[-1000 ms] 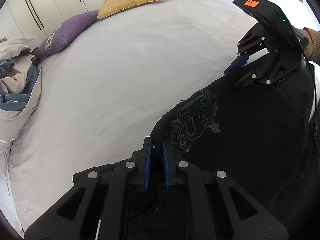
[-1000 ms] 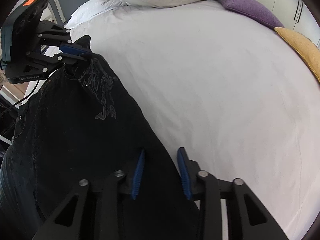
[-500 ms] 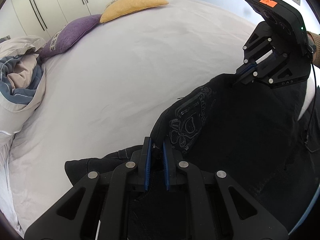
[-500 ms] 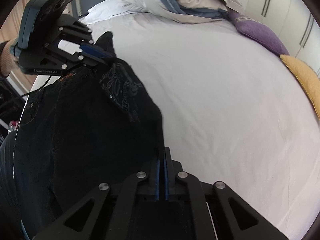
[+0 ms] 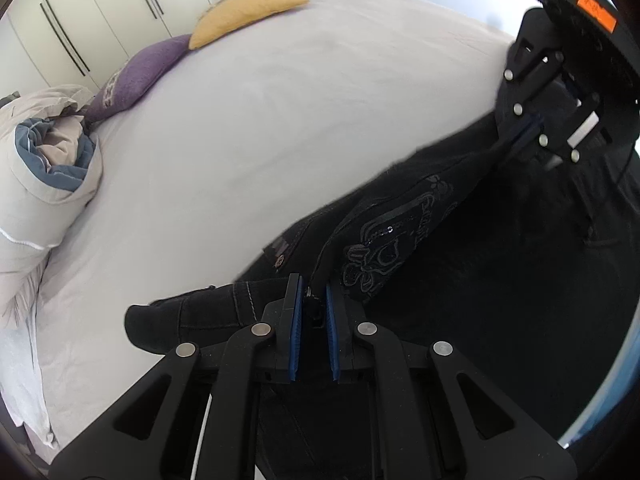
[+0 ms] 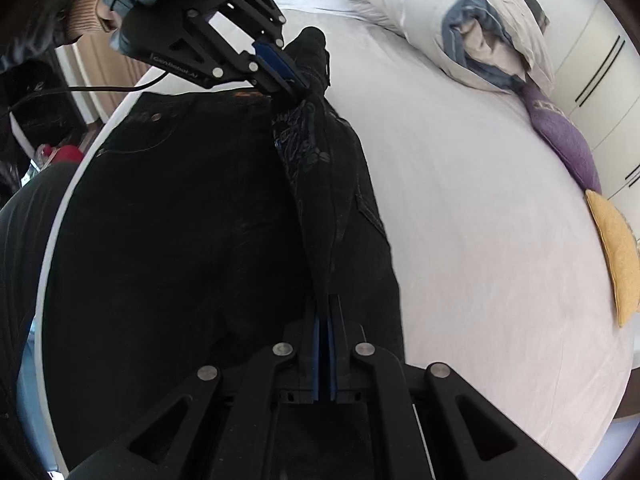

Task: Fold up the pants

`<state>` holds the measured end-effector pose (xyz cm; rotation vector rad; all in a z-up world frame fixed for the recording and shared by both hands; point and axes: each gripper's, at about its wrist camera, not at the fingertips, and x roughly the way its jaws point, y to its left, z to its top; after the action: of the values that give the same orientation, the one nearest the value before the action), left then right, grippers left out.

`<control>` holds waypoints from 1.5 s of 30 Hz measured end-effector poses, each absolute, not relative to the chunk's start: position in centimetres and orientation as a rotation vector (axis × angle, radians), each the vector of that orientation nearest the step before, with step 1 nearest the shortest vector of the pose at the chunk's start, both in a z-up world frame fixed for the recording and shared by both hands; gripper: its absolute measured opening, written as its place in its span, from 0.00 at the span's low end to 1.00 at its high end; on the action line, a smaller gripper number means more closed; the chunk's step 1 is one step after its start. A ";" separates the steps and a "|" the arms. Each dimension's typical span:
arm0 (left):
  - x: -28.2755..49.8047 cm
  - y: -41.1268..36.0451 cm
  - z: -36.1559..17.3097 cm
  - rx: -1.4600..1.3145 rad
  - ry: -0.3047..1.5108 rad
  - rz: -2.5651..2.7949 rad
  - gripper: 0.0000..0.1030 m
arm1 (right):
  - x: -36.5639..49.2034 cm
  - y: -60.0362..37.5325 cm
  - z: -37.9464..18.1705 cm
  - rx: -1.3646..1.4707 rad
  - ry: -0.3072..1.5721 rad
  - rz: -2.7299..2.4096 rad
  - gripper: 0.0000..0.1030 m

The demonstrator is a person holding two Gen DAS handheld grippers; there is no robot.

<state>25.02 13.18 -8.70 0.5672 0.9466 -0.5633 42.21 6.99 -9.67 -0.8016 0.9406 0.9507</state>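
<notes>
White-sheeted bed (image 5: pixel 260 128); wardrobe doors (image 5: pixel 100 12) behind. Since a second ago: right gripper (image 6: pixel 325 344) gone from wide apart to clamped on black pants (image 6: pixel 180 220); fabric edge lifted taut. Left gripper (image 5: pixel 312 320) narrow, pinching pants. Count: one pants, two grippers, two cushions – purple (image 5: pixel 136 76), yellow (image 5: pixel 248 12); one rolled duvet (image 5: pixel 52 160). Pants at near bed edge, long axis running gripper to gripper.
</notes>
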 end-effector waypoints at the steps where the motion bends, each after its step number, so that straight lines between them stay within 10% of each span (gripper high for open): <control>1: 24.1 13.2 -8.9 0.570 0.951 -0.565 0.09 | 41.2 7.2 -9.6 -0.821 0.933 0.955 0.04; 19: 8.2 14.5 -11.8 0.798 0.930 -0.562 0.09 | 24.6 13.6 -14.0 -1.424 0.726 1.013 0.04; 45: -3.2 17.0 -18.0 1.076 0.867 -0.515 0.08 | 15.8 16.5 -16.8 -1.564 0.637 1.007 0.04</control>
<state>-3.24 16.99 -18.04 1.0762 0.8667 -0.5149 15.85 16.50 -16.82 -1.5637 0.6374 1.0069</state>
